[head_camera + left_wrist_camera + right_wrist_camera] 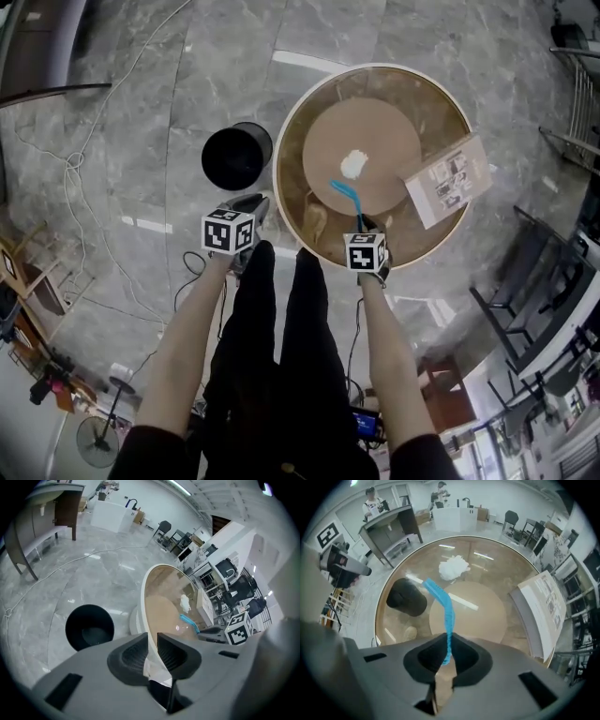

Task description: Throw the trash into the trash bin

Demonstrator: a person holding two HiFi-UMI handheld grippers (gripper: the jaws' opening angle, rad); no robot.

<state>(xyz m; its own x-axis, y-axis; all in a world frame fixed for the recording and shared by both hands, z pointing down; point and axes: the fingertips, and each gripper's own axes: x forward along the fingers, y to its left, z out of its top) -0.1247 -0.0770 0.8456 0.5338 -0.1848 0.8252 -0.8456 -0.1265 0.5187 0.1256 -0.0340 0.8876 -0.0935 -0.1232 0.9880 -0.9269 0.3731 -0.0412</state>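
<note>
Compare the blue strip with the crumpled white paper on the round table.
The blue strip is long, narrow and bent; the crumpled white paper is a compact wad. The blue strip's near end is clamped in the right gripper; the crumpled white paper lies free, untouched. Both are over the round glass table, neither in the black trash bin.

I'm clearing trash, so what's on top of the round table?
A crumpled white tissue, a blue strip pinched by the right gripper, and a booklet overhanging the table. Whatever lies under the booklet is covered.
</note>
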